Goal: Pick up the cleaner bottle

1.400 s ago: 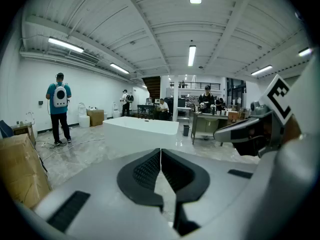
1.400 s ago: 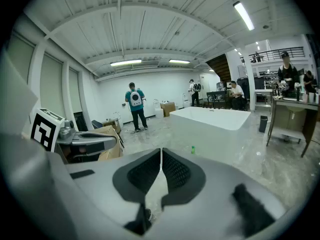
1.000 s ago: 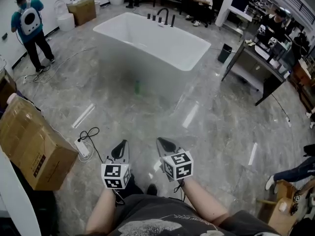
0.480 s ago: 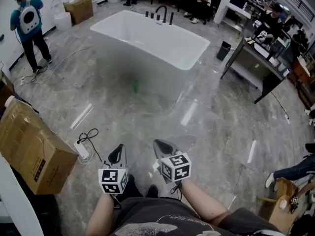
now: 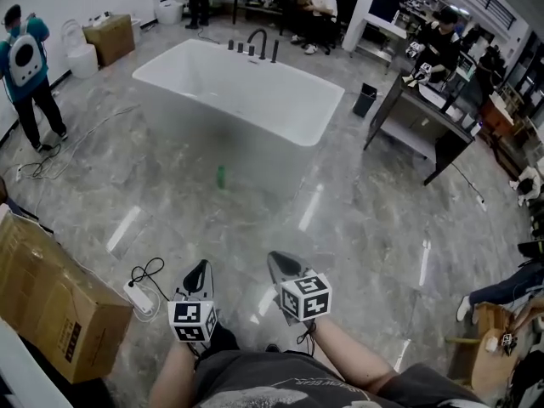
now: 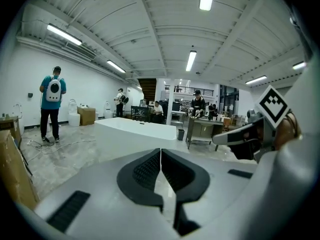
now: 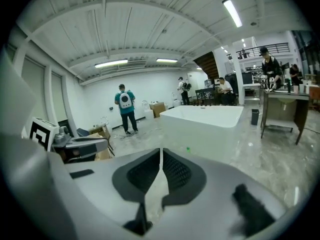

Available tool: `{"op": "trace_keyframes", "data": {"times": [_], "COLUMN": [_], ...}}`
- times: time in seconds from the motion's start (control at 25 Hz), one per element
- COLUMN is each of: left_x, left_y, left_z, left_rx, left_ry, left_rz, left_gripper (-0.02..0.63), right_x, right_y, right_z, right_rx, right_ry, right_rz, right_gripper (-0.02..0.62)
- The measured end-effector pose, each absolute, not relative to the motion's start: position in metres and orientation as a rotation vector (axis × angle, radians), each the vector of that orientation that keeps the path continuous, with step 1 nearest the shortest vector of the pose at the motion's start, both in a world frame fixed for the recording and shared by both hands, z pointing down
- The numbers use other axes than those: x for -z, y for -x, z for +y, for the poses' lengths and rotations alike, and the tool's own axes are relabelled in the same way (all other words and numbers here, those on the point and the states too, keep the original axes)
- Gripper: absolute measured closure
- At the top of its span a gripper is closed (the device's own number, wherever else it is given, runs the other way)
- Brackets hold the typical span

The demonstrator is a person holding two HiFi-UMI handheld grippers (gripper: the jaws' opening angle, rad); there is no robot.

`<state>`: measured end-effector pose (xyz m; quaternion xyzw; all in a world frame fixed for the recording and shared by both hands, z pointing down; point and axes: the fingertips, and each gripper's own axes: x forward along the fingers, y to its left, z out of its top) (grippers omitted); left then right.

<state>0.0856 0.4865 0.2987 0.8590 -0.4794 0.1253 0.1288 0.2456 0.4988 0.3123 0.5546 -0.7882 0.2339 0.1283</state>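
Note:
A small green cleaner bottle (image 5: 221,176) stands on the grey floor in front of the white bathtub (image 5: 238,79); it shows as a green speck (image 7: 188,148) in the right gripper view. Both grippers are held low near the person's body, far short of the bottle. My left gripper (image 5: 198,270) is shut with nothing between its jaws, and so is my right gripper (image 5: 279,262). In each gripper view the jaws meet at the tips, at the left gripper (image 6: 160,151) and the right gripper (image 7: 161,150).
A cardboard box (image 5: 51,291) sits at the left, with a white power strip and cable (image 5: 140,293) beside it. A dark metal table (image 5: 425,117) stands right of the tub. A person with a backpack (image 5: 24,66) stands far left; others sit and stand at the back.
The view has advanced toward the tub; the green bottle and the tub now sit lower and more to the left in the head view. Both grippers stay shut in front of the body.

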Motion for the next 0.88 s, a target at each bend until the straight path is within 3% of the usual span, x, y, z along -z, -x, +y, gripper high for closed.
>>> {"op": "trace_keyframes", "data": {"times": [0.56, 0.88], "left_x": [-0.306, -0.312], "left_y": [0.023, 0.033], "left_z": [0.383, 0.356], "left_rx": [-0.326, -0.295], "left_ry": [-2.495, -2.504], "left_rz": [-1.363, -1.323], "left_gripper": [0.588, 0.588], "right_x": [-0.322, -0.335], "right_y": [-0.161, -0.165], "right_z": [0.411, 0.393], "right_rx": [-0.729, -0.76], "right_ry": [-1.692, -1.72], "right_rz": [-2.205, -2.138], "right_gripper": [0.563, 0.563]}}
